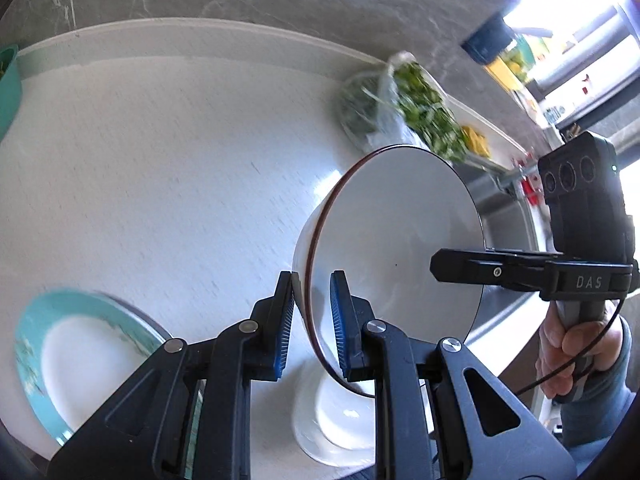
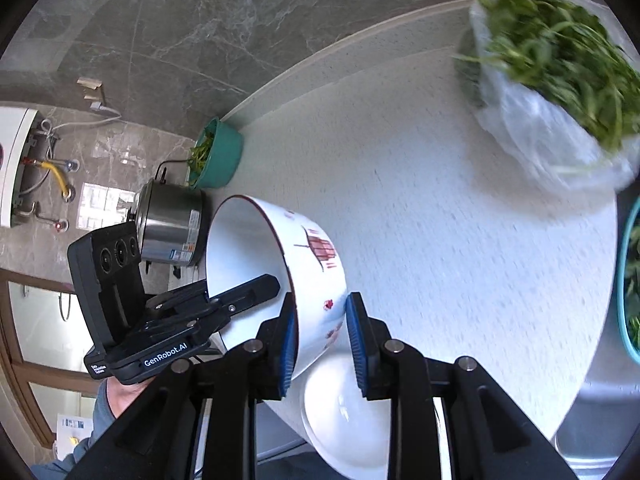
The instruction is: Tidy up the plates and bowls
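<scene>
A white bowl [image 1: 400,236] with a dark red rim and red drawings on its outside [image 2: 316,260] hangs tilted on its side above the counter. My left gripper [image 1: 313,324] is shut on its rim, one blue pad inside and one outside. On the opposite side my right gripper [image 2: 322,340] is shut on the wall. Each gripper shows in the other's view, the right gripper [image 1: 442,270] and the left gripper [image 2: 270,283] each laying a finger across the bowl's inside. Below sits another white bowl [image 1: 336,420], also seen as the lower bowl [image 2: 348,412]. A teal-rimmed plate [image 1: 60,356] lies at the lower left.
On the white counter [image 1: 160,160] there are a plastic bag of greens [image 2: 560,80], a teal bowl of greens [image 2: 218,156] by the back wall and a steel pot [image 2: 172,228]. A teal basin [image 2: 628,280] and a steel sink [image 1: 500,216] lie to the right. A hand [image 1: 580,344] holds the right gripper.
</scene>
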`<control>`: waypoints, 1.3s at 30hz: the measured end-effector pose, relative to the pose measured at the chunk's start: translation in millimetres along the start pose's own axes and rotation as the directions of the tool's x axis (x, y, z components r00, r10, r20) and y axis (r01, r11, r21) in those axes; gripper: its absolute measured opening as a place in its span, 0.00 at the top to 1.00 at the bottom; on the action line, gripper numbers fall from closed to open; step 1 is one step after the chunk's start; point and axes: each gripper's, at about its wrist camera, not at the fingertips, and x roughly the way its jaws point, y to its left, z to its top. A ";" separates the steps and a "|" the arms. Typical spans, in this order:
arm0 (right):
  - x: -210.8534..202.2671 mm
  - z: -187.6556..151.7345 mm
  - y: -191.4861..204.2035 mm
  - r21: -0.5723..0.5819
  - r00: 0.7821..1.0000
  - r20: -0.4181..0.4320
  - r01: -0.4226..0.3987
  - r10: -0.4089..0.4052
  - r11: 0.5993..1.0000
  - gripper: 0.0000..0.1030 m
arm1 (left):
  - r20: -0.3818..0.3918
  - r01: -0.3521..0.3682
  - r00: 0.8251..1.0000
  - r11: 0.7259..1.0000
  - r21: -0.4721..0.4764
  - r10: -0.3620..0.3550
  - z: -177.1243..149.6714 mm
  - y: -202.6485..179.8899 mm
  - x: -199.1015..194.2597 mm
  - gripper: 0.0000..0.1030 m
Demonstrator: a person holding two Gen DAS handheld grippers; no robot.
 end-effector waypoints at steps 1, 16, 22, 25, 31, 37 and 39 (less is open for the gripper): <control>-2.6 -6.0 -1.1 -0.001 1.000 -0.005 -0.001 0.001 1.000 0.74 | -0.003 -0.001 1.000 1.000 0.004 0.001 -5.2 -4.0 1.3 0.84; -6.9 -85.8 -18.1 0.027 0.998 -0.069 0.013 -0.011 1.000 0.74 | -0.104 -0.007 0.995 1.000 0.012 0.008 -118.5 -32.5 16.5 0.84; 2.7 -99.1 -27.2 0.044 0.996 -0.087 0.040 -0.036 0.998 0.74 | -0.121 -0.038 0.992 0.999 0.028 0.041 -134.1 -32.7 29.6 0.84; 7.9 -101.0 -26.0 0.036 0.994 -0.087 0.062 -0.059 0.997 0.75 | -0.115 -0.057 0.991 0.997 0.043 0.061 -136.6 -33.1 30.3 0.84; 16.3 -102.3 -23.3 0.027 0.992 -0.083 0.102 -0.099 0.994 0.78 | -0.103 -0.075 0.991 0.995 0.066 0.082 -131.7 -37.8 37.4 0.83; 17.3 -103.6 -26.0 0.009 0.988 -0.080 0.135 -0.134 0.991 0.83 | -0.056 -0.076 0.995 0.995 0.062 0.079 -127.4 -38.5 36.0 0.81; 19.1 -104.5 -27.8 0.009 0.986 -0.087 0.144 -0.143 0.990 0.85 | -0.032 -0.081 0.996 0.995 0.065 0.083 -126.8 -39.3 33.6 0.80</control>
